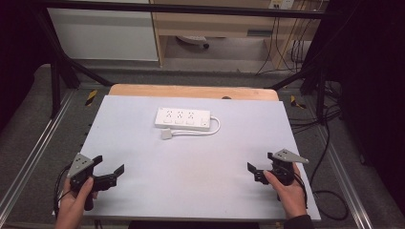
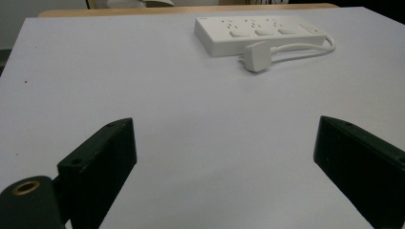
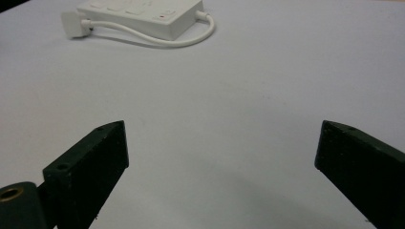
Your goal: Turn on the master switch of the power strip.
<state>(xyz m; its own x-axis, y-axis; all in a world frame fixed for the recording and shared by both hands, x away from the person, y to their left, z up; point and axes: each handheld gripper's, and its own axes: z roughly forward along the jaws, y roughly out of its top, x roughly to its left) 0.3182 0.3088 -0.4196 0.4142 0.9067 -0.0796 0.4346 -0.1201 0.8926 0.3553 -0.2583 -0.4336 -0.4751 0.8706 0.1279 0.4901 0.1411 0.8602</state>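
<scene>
High view is showing a white power strip (image 1: 182, 118) lying on the far middle of the pale table (image 1: 191, 162), its white cord (image 1: 210, 130) looping round to a plug (image 1: 166, 134) lying just in front of it. Near the front left edge, the person's left hand (image 1: 75, 202) is holding the left gripper (image 1: 110, 164), jaws spread wide and gripping nothing. At the front right, the right gripper (image 1: 260, 161) is likewise gaping wide and empty, well apart from the strip.
</scene>
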